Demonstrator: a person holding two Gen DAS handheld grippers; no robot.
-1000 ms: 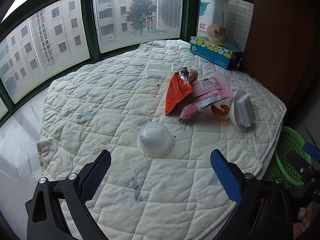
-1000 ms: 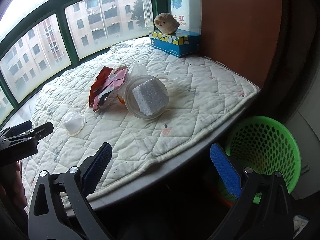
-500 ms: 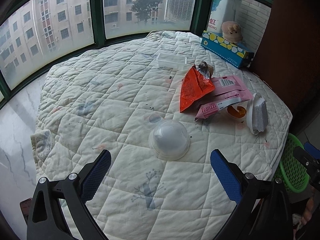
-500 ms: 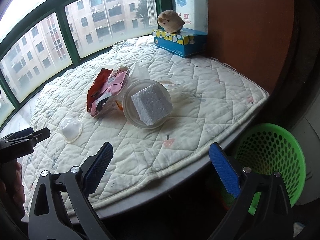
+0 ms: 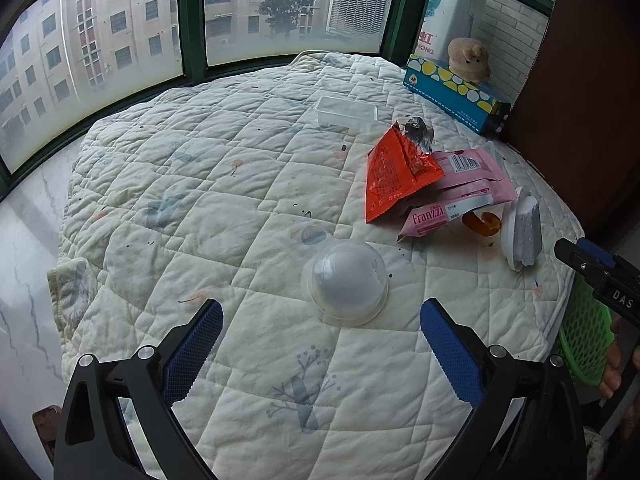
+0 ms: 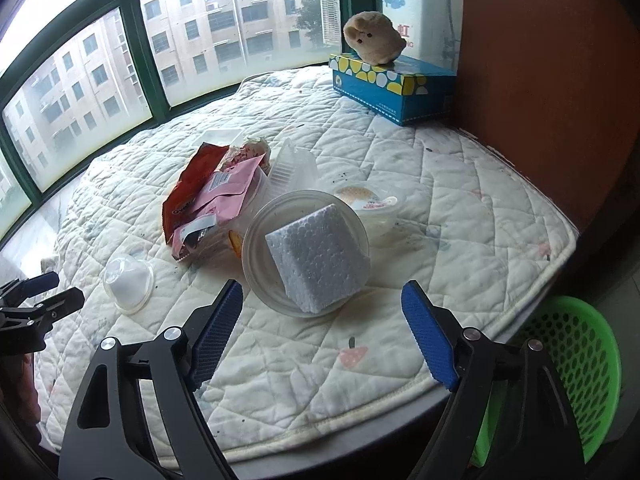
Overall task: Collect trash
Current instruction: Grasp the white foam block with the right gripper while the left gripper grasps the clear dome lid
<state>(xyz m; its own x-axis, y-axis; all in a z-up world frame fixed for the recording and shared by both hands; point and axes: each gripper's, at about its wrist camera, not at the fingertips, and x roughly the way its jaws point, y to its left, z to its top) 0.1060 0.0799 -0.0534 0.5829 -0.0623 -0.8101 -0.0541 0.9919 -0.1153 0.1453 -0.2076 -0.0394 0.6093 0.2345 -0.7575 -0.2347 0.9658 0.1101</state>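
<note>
Trash: scattered on a quilted pad (image 5: pixel 224 208) over a window-side ledge; none in the basket that can be seen.
Dome cup: clear plastic dome cup (image 5: pixel 346 280), mouth down, near the pad's front edge, alone.
Wrapper heap: orange wrapper (image 5: pixel 394 172) lies over pink wrappers (image 5: pixel 468 184), toward the right edge.
Foam piece: white foam block (image 6: pixel 316 256) rests in a clear round lid (image 6: pixel 260 240), tilted, by the front-right edge.
Basket: green basket (image 6: pixel 576 364) sits below the pad's front-right corner, probably placed there for short drops.
Left gripper (image 5: pixel 320 340): jaws spread wide, empty; dome cup lies just ahead, between their lines, not touched.
Right gripper (image 6: pixel 320 332): jaws spread wide, empty; foam block and lid just ahead, centred, apart from the pads.
Judgement: both tools look lined up for a first pick; nothing collected yet.
Risk: thin cup may crush or skid on the quilt.
</note>
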